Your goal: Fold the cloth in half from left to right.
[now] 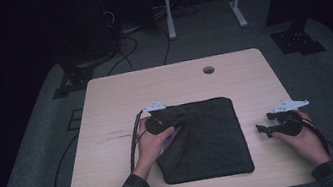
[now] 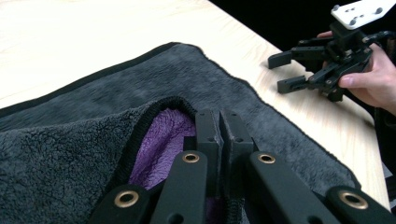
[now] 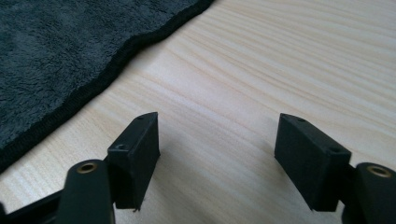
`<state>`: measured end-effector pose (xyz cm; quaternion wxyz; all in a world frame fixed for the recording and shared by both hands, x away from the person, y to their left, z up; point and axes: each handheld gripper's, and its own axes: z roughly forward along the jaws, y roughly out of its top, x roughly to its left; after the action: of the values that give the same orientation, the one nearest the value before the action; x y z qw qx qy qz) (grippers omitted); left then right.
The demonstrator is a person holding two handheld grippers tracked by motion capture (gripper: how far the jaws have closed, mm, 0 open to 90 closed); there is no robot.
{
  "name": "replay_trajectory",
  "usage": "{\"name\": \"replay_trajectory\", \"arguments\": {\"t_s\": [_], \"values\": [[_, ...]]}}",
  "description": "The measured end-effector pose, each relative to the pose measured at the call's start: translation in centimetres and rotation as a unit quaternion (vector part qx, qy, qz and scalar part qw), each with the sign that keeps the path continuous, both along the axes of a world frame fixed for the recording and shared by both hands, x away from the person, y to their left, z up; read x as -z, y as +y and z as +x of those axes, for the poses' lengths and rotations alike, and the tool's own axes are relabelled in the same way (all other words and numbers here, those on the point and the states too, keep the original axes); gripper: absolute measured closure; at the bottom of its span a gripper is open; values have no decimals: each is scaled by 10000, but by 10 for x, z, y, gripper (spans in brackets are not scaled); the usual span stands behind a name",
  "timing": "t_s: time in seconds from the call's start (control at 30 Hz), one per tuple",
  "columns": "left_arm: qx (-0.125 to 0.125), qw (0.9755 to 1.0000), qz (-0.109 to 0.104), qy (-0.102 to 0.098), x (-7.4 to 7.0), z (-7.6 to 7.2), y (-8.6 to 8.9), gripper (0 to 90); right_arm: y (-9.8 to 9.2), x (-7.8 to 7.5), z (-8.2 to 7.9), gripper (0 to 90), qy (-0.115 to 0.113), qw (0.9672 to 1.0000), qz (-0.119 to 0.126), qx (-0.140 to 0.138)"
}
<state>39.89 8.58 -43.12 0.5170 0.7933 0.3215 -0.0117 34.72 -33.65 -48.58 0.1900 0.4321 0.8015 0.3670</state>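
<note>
The towel point(image 1: 204, 138) lies long axis toward the table's point(image 1: 105, 103) hole point(image 1: 208, 70); left gripper point(image 2: 219, 140) pinches its folded-over corner, right gripper point(image 3: 217, 154) spread beside it.

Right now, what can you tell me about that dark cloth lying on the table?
The dark grey fleece towel looks plush, with a black stitched hem. It lies mostly flat on the light wooden table. Its left edge is lifted and folded over, showing a purple underside. The left gripper is shut on that edge. The right gripper stands open beside the towel, not touching it.
</note>
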Motion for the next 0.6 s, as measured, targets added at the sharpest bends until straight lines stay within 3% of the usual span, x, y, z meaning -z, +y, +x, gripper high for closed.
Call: {"name": "replay_trajectory", "arguments": {"t_s": [0.2, 0.6], "values": [[171, 9998, -35, 0, 0, 2, -18, 870, 1, 0, 1, 184, 66, 10000, -41, 12], [469, 9989, -44, 43, 4, 8, -52, 870, 1, 1, 2, 182, 66, 10000, -56, 0]]}}
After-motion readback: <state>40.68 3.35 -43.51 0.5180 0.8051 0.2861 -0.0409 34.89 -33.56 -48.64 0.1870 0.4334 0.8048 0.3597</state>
